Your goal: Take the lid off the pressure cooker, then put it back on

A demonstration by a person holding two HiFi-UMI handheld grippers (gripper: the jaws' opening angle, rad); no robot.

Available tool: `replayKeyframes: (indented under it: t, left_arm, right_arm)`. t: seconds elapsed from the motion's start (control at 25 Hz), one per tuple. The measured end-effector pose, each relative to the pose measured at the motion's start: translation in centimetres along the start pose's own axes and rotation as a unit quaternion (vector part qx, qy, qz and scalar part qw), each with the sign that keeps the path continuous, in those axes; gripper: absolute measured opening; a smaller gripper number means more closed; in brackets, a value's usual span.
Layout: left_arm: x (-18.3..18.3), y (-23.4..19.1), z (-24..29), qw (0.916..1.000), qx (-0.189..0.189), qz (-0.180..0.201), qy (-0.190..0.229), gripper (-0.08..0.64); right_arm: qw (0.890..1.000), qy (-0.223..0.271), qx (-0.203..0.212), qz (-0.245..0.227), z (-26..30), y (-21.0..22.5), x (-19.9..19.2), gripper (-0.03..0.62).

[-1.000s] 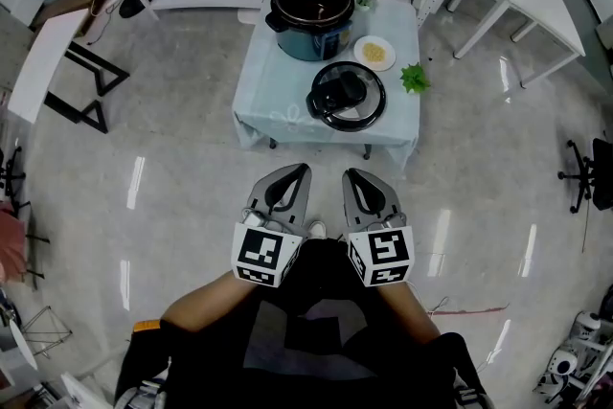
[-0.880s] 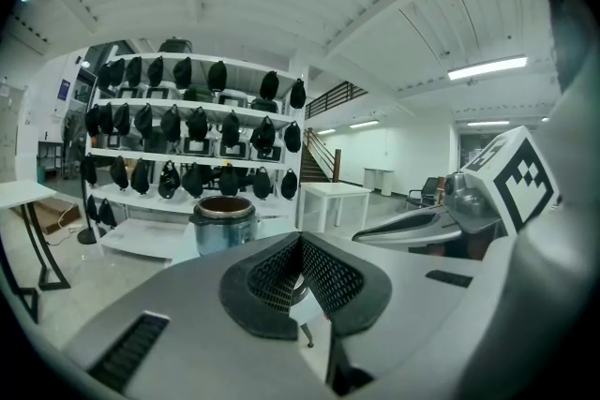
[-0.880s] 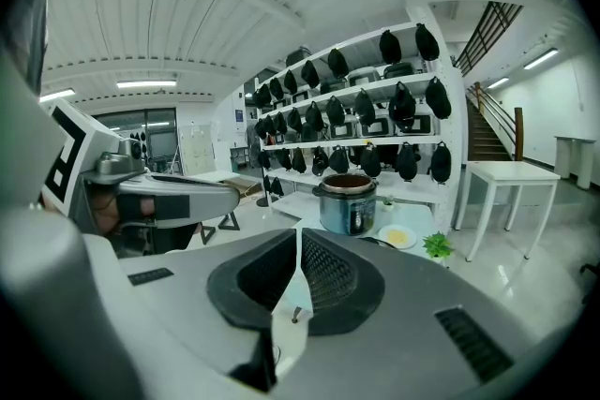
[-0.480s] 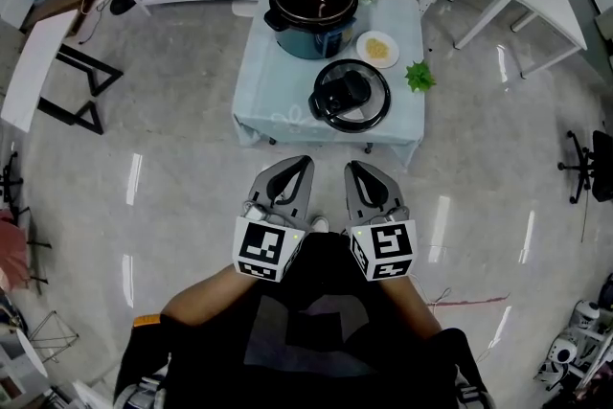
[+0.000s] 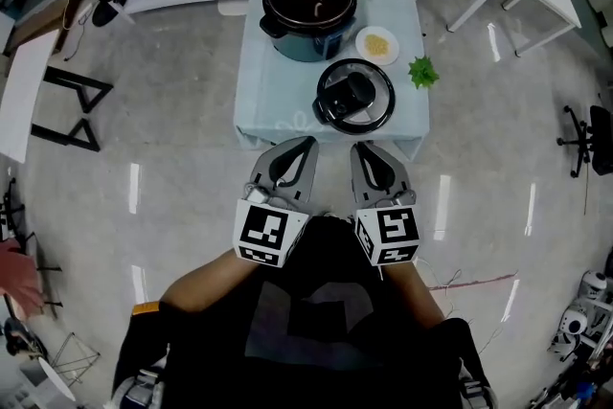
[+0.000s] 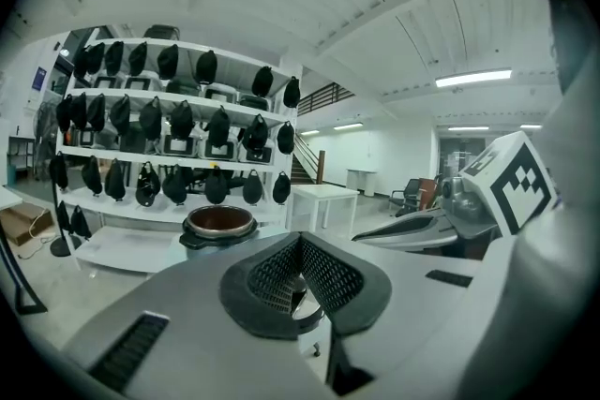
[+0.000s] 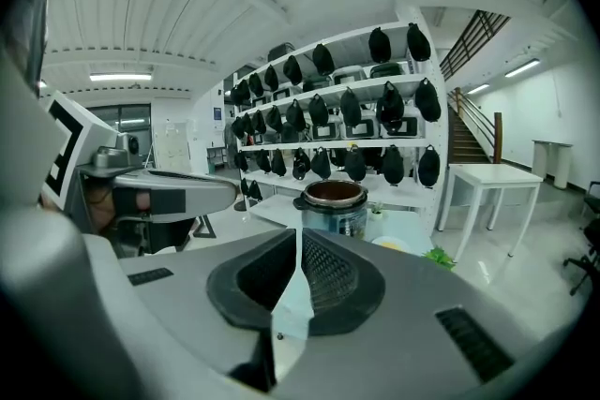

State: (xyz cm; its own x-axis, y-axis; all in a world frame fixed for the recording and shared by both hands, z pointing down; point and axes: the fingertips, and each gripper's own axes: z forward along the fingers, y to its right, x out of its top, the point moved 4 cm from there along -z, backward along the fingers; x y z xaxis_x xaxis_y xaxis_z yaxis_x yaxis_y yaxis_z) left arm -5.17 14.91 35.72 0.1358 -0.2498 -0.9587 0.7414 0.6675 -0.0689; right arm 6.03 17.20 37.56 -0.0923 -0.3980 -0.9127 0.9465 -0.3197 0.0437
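Holding my left hand-held gripper (image 5: 305, 145) and right hand-held gripper (image 5: 358, 148) at mid-frame, jaws together on nothing, I am judging the first half done. The round lid (image 5: 354, 96), shiny-rimmed with a black knob, is lying flat on the pale cloth-covered surface (image 5: 278, 101), just below the open, dark-bowled cylindrical cooker (image 5: 308, 12). Refitting it is remaining.

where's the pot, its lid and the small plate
pot (image 5: 309, 7): head view, its dark inside
lid (image 5: 354, 97): head view, the black centre handle
small plate (image 5: 363, 48): head view, its white rim
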Motion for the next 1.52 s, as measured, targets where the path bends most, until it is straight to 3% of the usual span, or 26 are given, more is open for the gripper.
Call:
replayKeyframes:
  t: [0.28,0.64,1.0,1.52]
  left_arm:
    - [1.8,-2.7,1.1,0.9990,-0.043,0.008,0.011,0.008]
    - [1.5,-6.4,1.3,0.9976,-0.067,0.002,0.017,0.008]
    - [0.3,-8.9,2.7,0.9979,-0.064,0.001,-0.006,0.008]
    - [-1.9,-10.0,12.0,0.9965,-0.049,0.008,-0.068,0.008]
  right_arm:
    - [0.999,-0.001,-0.049,0.005,1.5,-0.3,1.9,0.034]
    - [0.995,-0.002,-0.099,0.008,3.3,-0.8,2.5,0.035]
    - [0.994,-0.021,-0.106,0.012,6.0,0.1,1.9,0.066]
    - [0.994,-0.078,-0.078,0.017,12.9,7.9,-1.6,0.152]
